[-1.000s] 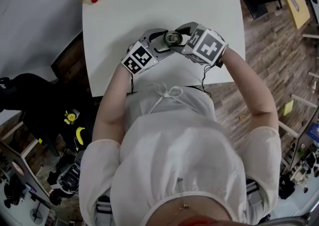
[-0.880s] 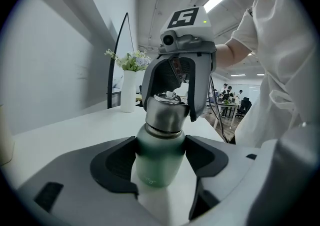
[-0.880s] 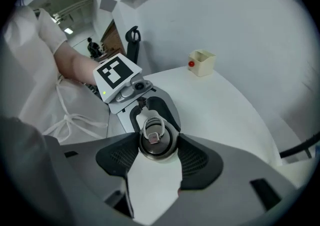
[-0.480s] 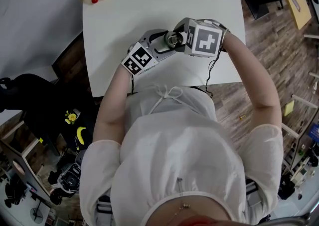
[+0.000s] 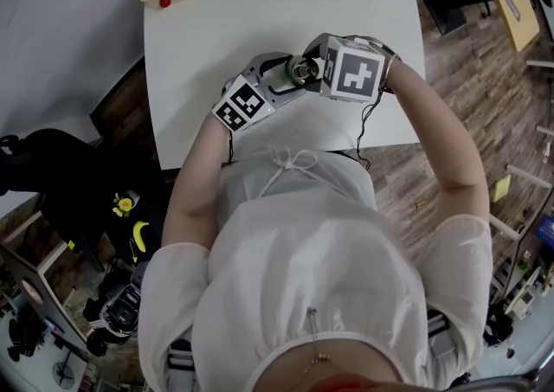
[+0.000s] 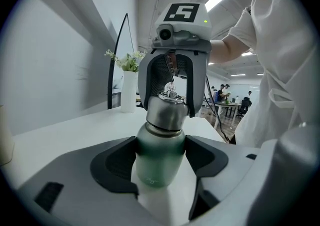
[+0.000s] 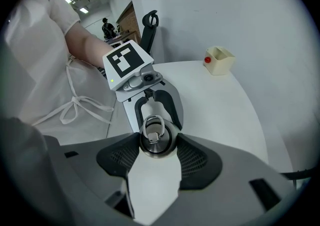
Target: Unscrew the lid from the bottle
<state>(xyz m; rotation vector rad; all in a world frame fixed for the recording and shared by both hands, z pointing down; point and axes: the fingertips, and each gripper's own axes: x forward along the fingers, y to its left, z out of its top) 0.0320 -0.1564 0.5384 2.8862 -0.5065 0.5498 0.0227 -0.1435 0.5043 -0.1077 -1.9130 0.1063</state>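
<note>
Rolling about the lid, the right gripper (image 5: 305, 67) has twisted since a second ago, and its marker cube (image 5: 353, 70) now shows one face almost square to the head view. Its jaws grasp the steel lid (image 7: 156, 139) from above. Meanwhile the left gripper (image 6: 161, 155) has not budged, clenched on the green bottle (image 6: 159, 162) just below the lid. That bottle is caught between both grippers, over the near part of the white tabletop (image 5: 260, 9).

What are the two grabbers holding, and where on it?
The left gripper clamps the green metal bottle around its body. The right gripper, coming from above, grips the bottle's round silver lid by its sides.
</note>
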